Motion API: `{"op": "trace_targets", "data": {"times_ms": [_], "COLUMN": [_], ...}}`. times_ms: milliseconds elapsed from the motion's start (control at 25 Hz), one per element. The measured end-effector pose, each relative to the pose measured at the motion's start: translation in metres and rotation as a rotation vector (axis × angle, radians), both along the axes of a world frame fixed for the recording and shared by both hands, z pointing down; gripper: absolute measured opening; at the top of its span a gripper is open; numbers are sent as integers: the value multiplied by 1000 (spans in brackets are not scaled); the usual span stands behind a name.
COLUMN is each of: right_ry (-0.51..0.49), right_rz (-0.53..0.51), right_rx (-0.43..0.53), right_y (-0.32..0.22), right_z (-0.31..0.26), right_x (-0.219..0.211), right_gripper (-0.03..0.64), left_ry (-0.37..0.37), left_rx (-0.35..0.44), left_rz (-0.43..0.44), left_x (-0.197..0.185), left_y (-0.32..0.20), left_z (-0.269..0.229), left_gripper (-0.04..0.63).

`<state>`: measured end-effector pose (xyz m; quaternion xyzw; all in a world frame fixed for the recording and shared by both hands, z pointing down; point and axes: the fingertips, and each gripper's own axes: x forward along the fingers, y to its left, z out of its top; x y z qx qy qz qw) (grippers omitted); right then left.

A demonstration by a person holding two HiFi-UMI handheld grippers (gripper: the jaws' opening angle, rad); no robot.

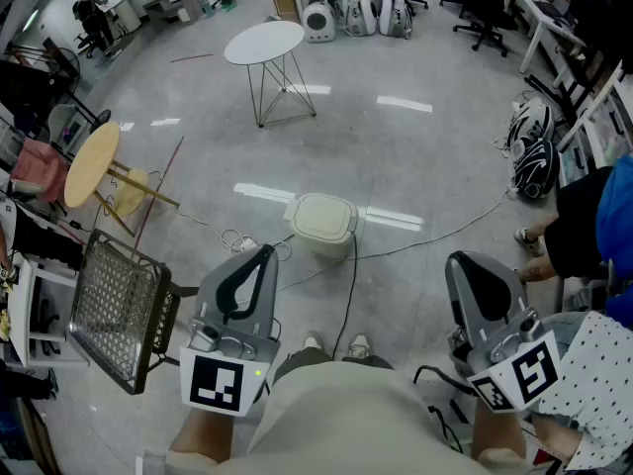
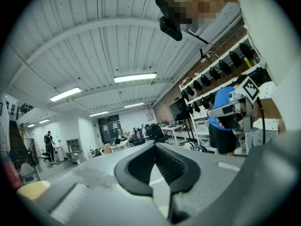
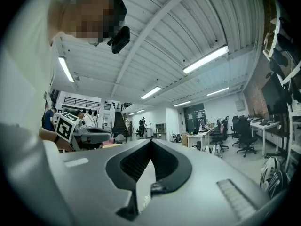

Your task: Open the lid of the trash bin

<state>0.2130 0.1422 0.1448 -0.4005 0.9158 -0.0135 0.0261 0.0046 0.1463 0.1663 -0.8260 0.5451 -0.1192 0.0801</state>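
The trash bin (image 1: 322, 223) is small and pale, with a cream lid lying flat on top. It stands on the grey floor just ahead of my feet. My left gripper (image 1: 260, 256) is held close to my body, left of the bin and well short of it. Its jaws are together with nothing between them, also in the left gripper view (image 2: 155, 148). My right gripper (image 1: 469, 264) is held at the right, equally far from the bin and shut on nothing. The right gripper view (image 3: 150, 143) looks out across the room, and neither gripper view shows the bin.
A cable (image 1: 427, 238) runs across the floor past the bin. A wire mesh rack (image 1: 117, 310) stands at my left, with a tipped wooden round table (image 1: 91, 163) behind it. A white round table (image 1: 264, 43) stands farther off. A person (image 1: 589, 228) and bags (image 1: 533, 152) are at the right.
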Motion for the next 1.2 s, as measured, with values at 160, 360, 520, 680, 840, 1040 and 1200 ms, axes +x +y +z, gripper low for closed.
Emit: {"op": "trace_targets", "data": {"times_ms": [160, 360, 520, 680, 840, 1040, 1200], "right_ry": [-25, -43, -46, -43, -45, -39, -28], "right_rz": [10, 14, 11, 7, 3, -13, -18], "right_rx": [-12, -32, -37, -36, -41, -45, -41], "right_y": [-4, -6, -6, -7, -7, -13, -14], "right_z": [2, 6, 10, 13, 18, 14, 4], "right_x": [5, 10, 13, 13, 9, -2, -19], "right_gripper": [3, 3, 3, 3, 3, 3, 3], "left_ry": [-6, -11, -21, -25, -36, -37, -29], "left_rx": [-2, 2, -8, -12, -11, -9, -12], "left_rz": [2, 6, 7, -3, -13, -35, -35], "left_x": [3, 7, 11, 12, 7, -5, -19], "left_y": [-3, -5, -6, -5, -2, -2, 0], "left_z": [1, 1, 4, 4, 7, 1, -6], "left_gripper": [2, 2, 2, 2, 2, 2, 2]}}
